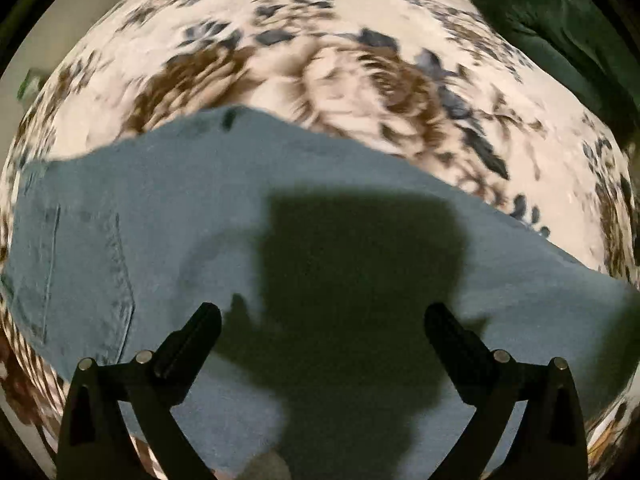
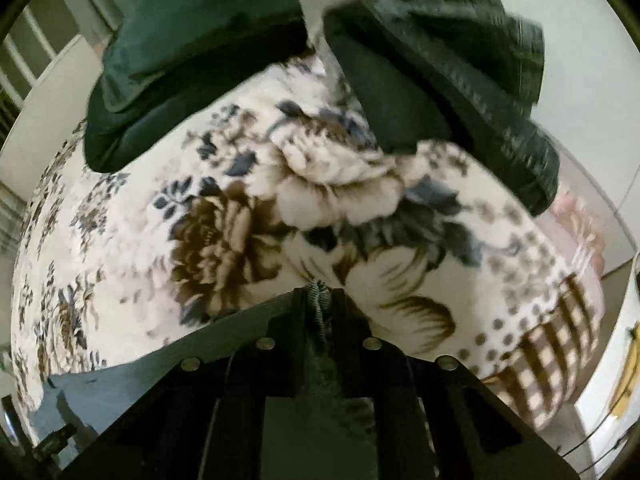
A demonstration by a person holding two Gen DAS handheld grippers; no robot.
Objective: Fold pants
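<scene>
Left claw: the left gripper, black and two-fingered, stands spread as wide as it goes, nothing between its fingers, pointing steeply down over the denim.
Right claw: the right gripper is pinched nearly closed, and there's a bunched ridge of fabric clamped between its two black fingers.
What it grips: a fold of the light blue denim pants, as far as the blur lets me read it; the fabric runs off toward the lower left of the right wrist view.
Pants, where: spread flat on the floral blanket, taking up the near half of the left wrist view, one long edge running slantwise from upper left to lower right.
Pocket: a stitched back pocket shows on the left part of the denim, so that end is the seat.
Shadow: a dark blocky shadow of the rig falls on the pants, right between the left claw's fingers.
Blanket: cream plush with brown and blue-grey flowers, a checked band near its right edge in the right wrist view.
Far side: a dark green cushion and a heap of dark clothing sit toward the blanket's far edge, well apart from the pants.
</scene>
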